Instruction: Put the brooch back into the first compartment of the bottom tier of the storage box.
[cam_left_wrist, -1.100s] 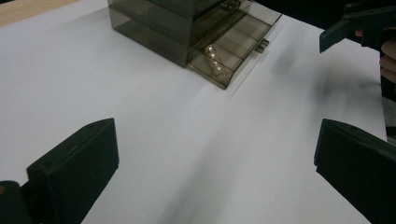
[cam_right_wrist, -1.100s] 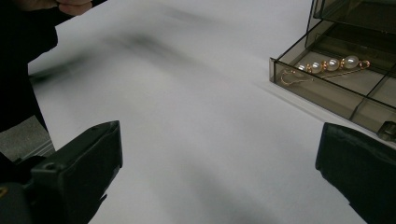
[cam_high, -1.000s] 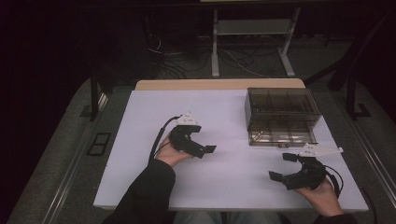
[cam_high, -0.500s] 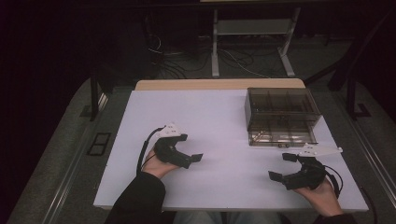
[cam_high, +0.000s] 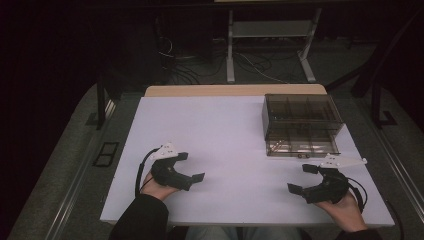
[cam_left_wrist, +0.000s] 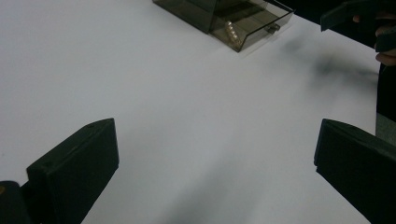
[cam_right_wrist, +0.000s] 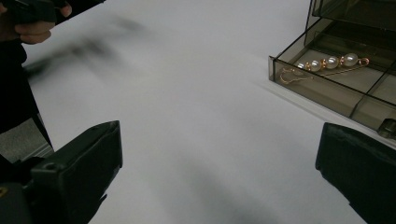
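Left gripper (cam_high: 191, 166): held low over the near left part of the white table (cam_high: 220, 130), jaws spread wide, nothing between them. Pointed toward the far right corner, as seen in the left gripper view, with only bare tabletop between the jaws.

Right gripper (cam_high: 301, 178): held low near the front right edge of the table, jaws likewise spread wide and empty. Positioned just in front of the smoked drawer box (cam_high: 302, 125), apart from it, not touching.

Drawer box: placed on the far right part of the table, bottom drawer (cam_right_wrist: 327, 88) pulled out toward the person. Well apart from the left gripper, across the open middle of the table.

Pearl pin (cam_right_wrist: 327, 63): laid inside the left compartment of the open drawer, lengthwise along the drawer front, four pale beads on a gold-coloured wire with a curled end. Located ahead and to the right of the right gripper's jaws in the right gripper view, behind the drawer's front wall, untouched by either gripper.
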